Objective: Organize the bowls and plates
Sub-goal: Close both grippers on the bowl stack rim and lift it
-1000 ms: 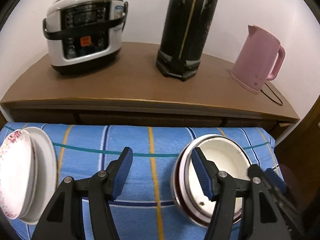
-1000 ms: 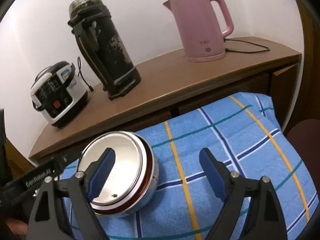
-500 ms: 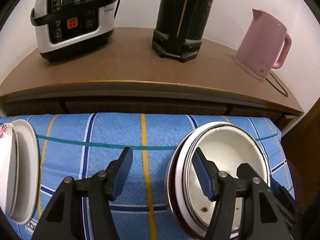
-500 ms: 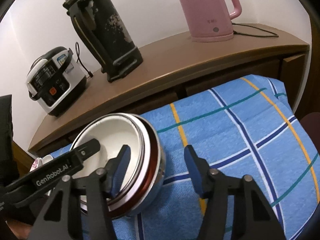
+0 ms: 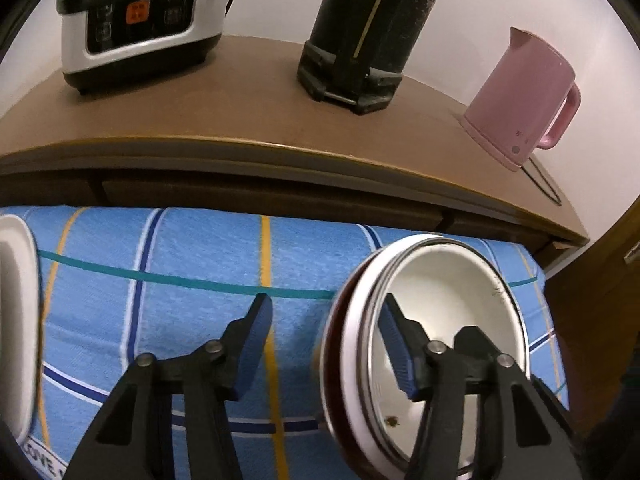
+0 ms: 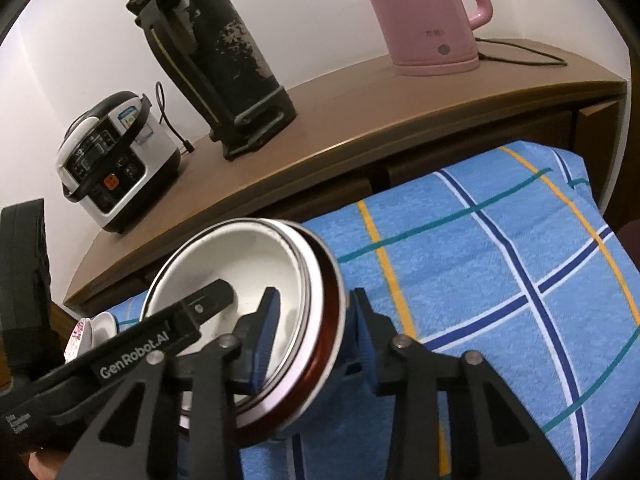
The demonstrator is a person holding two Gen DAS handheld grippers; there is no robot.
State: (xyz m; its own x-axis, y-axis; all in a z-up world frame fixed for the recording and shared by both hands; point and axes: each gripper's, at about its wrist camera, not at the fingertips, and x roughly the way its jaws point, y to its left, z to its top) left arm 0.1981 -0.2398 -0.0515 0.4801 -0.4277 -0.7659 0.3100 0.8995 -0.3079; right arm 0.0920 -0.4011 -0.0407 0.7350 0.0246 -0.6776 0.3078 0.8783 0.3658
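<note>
A stack of nested bowls, white inside and dark red outside, sits on the blue checked cloth. My left gripper straddles its left rim. One pad is inside the bowl, the other stands off the outer wall, and the jaws are closing. In the right wrist view the same bowls have their right rim between my right gripper. Its jaws are closing too, the outer pad at the wall and the inner pad a little off it. Stacked plates lie at the cloth's left edge; the top one is floral.
Behind the cloth runs a brown sideboard with a rice cooker, a tall black thermos and a pink kettle with its cord. The cloth's right edge drops off near a dark wooden panel.
Both grippers have sunk closer to the bowls. The right jaws have narrowed a lot around the right rim. The left jaws have narrowed slightly over the left rim.
</note>
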